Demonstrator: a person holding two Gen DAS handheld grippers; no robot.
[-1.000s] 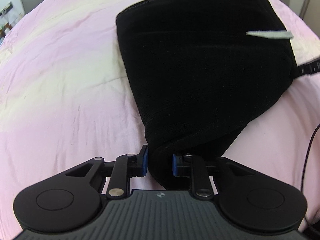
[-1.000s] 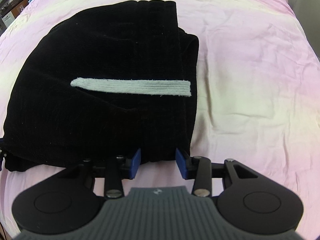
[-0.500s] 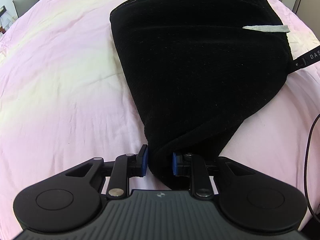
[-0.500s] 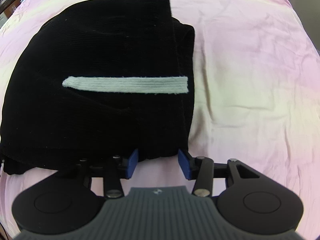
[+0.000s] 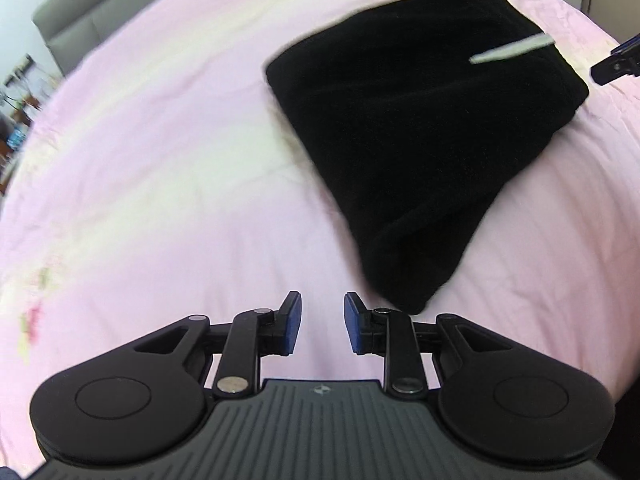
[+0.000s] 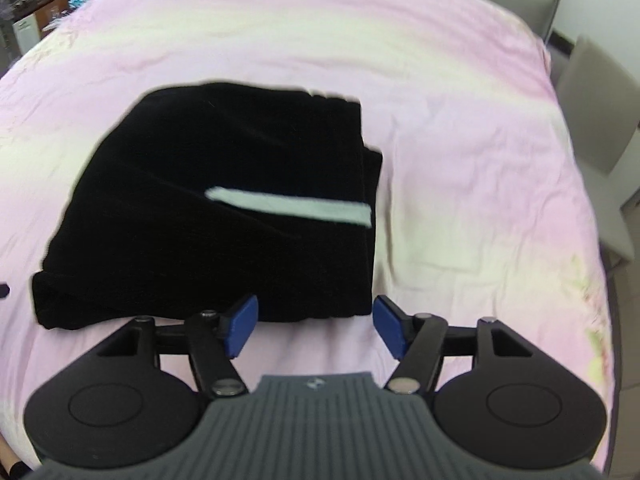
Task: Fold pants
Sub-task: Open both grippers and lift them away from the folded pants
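pants [image 6: 208, 216] folded compact on bed [image 6: 460, 128] | left gripper [image 5: 322, 322], right gripper [image 6: 316, 326] just opened, empty | nothing left (seemingly)

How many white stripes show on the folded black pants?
1. The white stripe lies across the top of the black pants, reaching their right edge. Others may be hidden inside the folds.
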